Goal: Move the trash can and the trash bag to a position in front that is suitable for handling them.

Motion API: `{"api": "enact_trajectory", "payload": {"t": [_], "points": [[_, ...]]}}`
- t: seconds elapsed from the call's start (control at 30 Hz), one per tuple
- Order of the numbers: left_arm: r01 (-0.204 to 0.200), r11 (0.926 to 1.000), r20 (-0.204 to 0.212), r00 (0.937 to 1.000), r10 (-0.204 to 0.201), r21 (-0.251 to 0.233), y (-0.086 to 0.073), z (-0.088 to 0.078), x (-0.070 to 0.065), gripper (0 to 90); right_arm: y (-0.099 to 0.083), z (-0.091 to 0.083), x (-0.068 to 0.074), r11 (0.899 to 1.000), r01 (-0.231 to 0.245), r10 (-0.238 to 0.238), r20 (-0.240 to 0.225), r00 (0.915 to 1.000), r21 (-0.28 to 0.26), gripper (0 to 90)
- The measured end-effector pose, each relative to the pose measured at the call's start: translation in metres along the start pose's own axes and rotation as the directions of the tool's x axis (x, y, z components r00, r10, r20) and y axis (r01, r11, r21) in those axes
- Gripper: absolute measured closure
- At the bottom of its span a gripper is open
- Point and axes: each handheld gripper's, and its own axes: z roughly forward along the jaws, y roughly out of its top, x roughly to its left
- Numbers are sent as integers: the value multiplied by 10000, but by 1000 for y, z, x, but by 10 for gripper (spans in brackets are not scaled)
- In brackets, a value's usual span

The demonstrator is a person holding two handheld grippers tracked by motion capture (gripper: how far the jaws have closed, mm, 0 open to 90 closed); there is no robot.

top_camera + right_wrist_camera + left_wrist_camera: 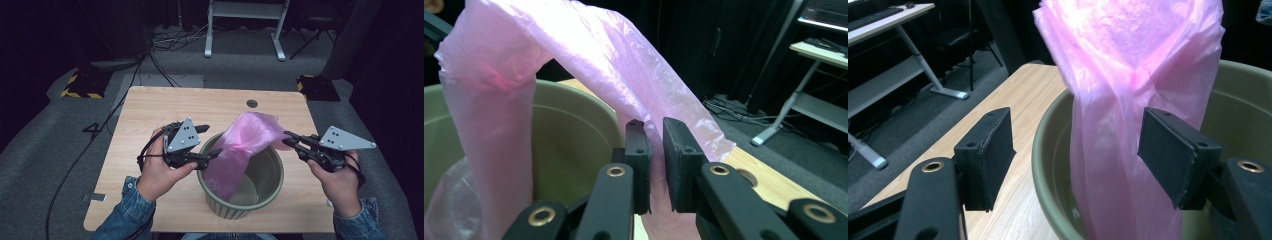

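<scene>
Nearest to the person, the green bin (242,192) stands on the wooden tabletop (150,110), and the lower part of the pink plastic bag (240,150) hangs inside it. At the bin's left rim, the left gripper (209,141) has its jaws wide apart; in the left gripper view the bag (1133,100) stands between the two pads (993,150), touching neither. To the right of the bin, the right gripper (291,140) has its jaws clamped on one edge of the bag (649,130) and holds it above the rim. The upper part of the bag rises over the far rim of the bin.
</scene>
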Motion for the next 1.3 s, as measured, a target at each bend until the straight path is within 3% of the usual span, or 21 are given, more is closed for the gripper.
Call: {"api": "enact_trajectory", "payload": {"t": [0.27,0.6,0.77,1.0,1.17,1.2,1.27,1.3], "points": [[-297,9995,283,9992,293,131,1,6,-8,299,13,11,15,9990,238,-258,-529,9983,-376,817],[-307,9988,448,9986,290,389,-5,9,-11,301,25,23,29,9975,378,-443,-1118,9927,-593,814],[-399,9989,409,9984,389,233,-2,3,-12,290,27,31,35,9975,482,-551,-1392,9887,-525,815],[-571,9984,280,9980,571,10,7,-11,-11,281,30,34,37,9965,675,-738,-1409,9873,-487,818],[-338,9991,216,9992,343,-252,11,-13,-6,282,30,37,42,9957,824,-880,-1573,9836,-419,819],[-341,9991,280,9990,348,-251,10,-12,-5,302,30,37,43,9958,839,-887,-1632,9826,-359,818],[-451,9990,618,9971,453,-61,7,-10,-4,565,29,39,44,9952,927,-969,-1728,9802,-319,811],[-326,9995,754,9966,321,52,5,-9,-6,633,29,40,45,9950,957,-995,-1761,9793,-299,808]]}}
